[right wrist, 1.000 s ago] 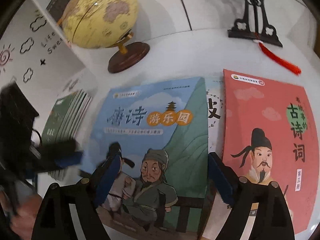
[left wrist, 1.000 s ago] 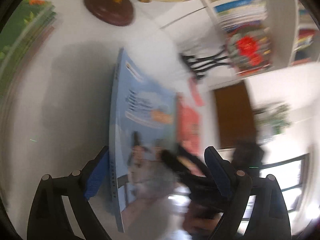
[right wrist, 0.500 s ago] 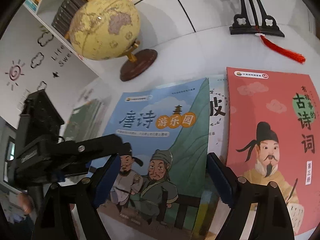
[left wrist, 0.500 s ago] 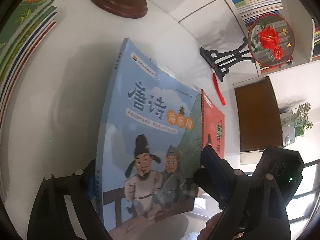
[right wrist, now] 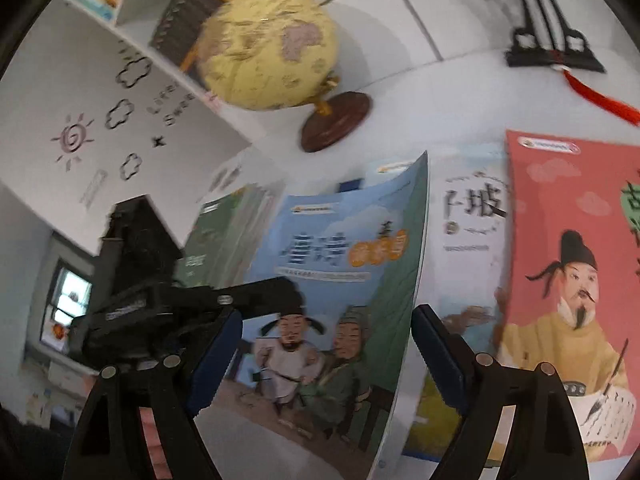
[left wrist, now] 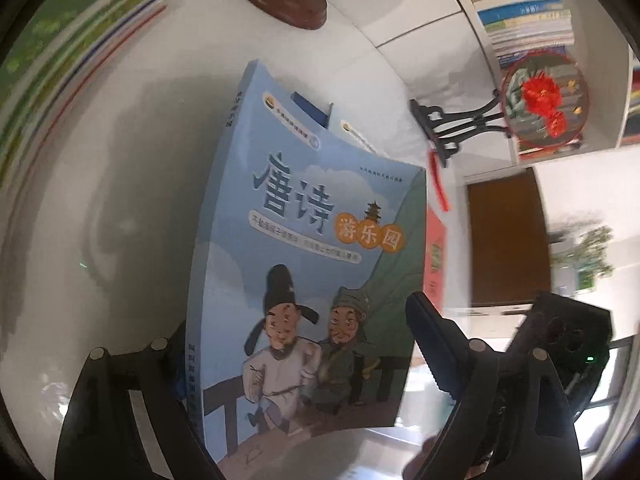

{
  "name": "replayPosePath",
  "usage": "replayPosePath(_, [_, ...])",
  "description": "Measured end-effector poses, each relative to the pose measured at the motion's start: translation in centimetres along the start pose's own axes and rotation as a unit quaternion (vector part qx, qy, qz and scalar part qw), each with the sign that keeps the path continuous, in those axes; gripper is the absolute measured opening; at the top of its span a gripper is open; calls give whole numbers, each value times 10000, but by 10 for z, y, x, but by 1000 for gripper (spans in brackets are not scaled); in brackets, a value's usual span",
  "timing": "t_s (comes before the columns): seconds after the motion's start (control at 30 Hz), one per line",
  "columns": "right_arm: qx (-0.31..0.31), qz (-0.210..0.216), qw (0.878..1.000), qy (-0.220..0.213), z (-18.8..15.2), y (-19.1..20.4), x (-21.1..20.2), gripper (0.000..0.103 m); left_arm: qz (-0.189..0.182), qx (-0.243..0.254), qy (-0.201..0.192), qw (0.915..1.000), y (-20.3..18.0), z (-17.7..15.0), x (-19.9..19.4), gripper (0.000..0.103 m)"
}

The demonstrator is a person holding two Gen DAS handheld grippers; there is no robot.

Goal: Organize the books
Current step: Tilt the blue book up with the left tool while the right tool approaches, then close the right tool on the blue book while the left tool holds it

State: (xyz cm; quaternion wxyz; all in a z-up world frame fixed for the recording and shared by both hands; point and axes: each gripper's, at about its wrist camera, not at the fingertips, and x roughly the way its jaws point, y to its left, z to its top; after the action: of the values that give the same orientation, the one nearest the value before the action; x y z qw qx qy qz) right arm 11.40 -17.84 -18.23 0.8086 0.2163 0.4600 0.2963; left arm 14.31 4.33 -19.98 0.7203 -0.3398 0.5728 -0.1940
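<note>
1. Although it sat between both tools, the blue poetry book (left wrist: 320,240) was judged a thin, light, glossy softcover, limp rather than stiff: its cover bowed visibly and its right-hand edge stood lifted off the white tabletop (left wrist: 120,200). The slick cover may slip; the firmest hold would probably be at the spine, low on the left, or with pads well in from a lifted edge.
2. In the left wrist view, the left gripper (left wrist: 296,364) straddled the book's lower end. Its jaws stood wide and had just been closing slightly; the left finger was hidden behind the spine, the right finger (left wrist: 432,352) lay just beside the right edge. No pinch was evident.
3. In the right wrist view, the right gripper (right wrist: 326,360) likewise stood wide, the book's lower part between its fingers. The right pad (right wrist: 440,356) lay just past the lifted edge; contact could not be confirmed, and nothing was seen to be held.
4. To the right, a white book (right wrist: 472,248) lay partly under the blue one, with a red book (right wrist: 568,280) overlapping it. A stack of green books (left wrist: 60,60) lay well apart at the far left.
</note>
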Motion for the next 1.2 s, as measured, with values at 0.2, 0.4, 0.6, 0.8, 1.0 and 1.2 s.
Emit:
replayPosePath(0.2, [-394, 14, 9990, 206, -2, 12, 0, 86, 116, 79, -42, 9999, -4, -3, 1, 85])
replayPosePath(0.4, [-1354, -1091, 9804, 922, -19, 19, 28, 85, 133, 90, -28, 9999, -1, -5, -1, 85])
replayPosePath(0.6, [-1450, -1456, 9765, 650, -26, 23, 31, 85, -181, 111, 106, 9997, -13, -20, -5, 85])
replayPosePath(0.8, [-1429, -1383, 9785, 542, -26, 28, 32, 85, -655, 58, 241, 9975, -25, -34, -2, 86])
replayPosePath(1.0, [-1568, -1474, 9758, 389, -37, 36, 20, 85, -979, -102, 271, 9948, -22, -38, -4, 88])
replayPosePath(1.2, [-1605, -1480, 9759, 22, -35, 51, 6, 85, -1197, -76, 201, 9926, -34, -41, -13, 88])
